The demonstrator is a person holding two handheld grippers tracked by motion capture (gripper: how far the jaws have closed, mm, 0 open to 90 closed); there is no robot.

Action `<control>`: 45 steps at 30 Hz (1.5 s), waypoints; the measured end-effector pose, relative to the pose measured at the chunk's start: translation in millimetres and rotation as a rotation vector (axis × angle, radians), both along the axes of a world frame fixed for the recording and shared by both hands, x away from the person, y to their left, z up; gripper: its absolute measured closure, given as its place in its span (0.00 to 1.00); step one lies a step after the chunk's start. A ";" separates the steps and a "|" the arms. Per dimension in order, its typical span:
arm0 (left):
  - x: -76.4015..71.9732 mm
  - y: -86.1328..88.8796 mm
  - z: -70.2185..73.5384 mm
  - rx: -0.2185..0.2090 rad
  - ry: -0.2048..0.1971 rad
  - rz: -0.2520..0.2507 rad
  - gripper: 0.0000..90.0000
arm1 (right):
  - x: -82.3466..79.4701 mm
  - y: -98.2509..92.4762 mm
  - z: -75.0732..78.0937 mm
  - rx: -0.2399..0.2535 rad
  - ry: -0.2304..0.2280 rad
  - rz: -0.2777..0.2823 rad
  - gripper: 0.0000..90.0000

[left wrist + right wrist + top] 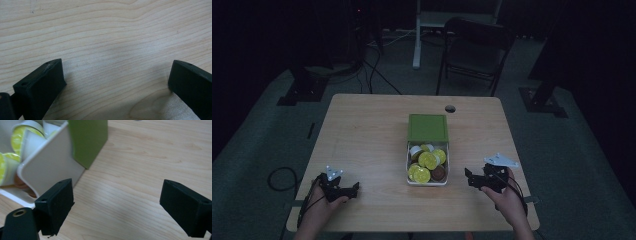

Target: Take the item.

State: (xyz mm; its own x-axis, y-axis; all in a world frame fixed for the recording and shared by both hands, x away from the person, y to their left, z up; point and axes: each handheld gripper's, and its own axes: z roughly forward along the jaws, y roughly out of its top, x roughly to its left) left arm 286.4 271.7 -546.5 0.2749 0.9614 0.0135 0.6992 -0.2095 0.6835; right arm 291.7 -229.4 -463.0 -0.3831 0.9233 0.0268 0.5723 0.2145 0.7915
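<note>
The room is very dark in the high view, so small things are hard to see. At the top of that frame a folding chair stands in the gloom, and its legs fade into the dark floor.

In the middle of the wooden table sits one white box full of little cups. About six or seven cups can be counted, most with yellow tops and one brown one at the lower right, but they lie on top of each other, so the count is not sure. One green lid lies just above the box, touching its far edge. One small round hole is in the table above the lid.

There are two grippers. The left gripper is at the lower left of the high view, well apart from the box. In the left gripper view its two black jaws stand wide apart with bare wood between them.

The right gripper is at the lower right, near the box but not touching it. In the right gripper view its jaws are also wide apart. The box is cut off at the upper left there, so just a few cups show, and the green lid is cut off at the top.
</note>
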 end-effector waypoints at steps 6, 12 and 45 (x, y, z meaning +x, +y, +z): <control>0.0 0.0 0.0 0.000 0.000 0.000 0.01 | -5.3 14.4 14.1 0.014 -0.034 0.052 0.13; 0.0 0.0 0.0 0.000 0.000 0.000 0.01 | -11.8 31.1 25.3 0.026 -0.057 0.122 0.13; 0.0 0.0 0.0 0.000 -0.001 0.000 0.01 | -19.3 116.4 17.0 -0.004 -0.054 0.373 0.16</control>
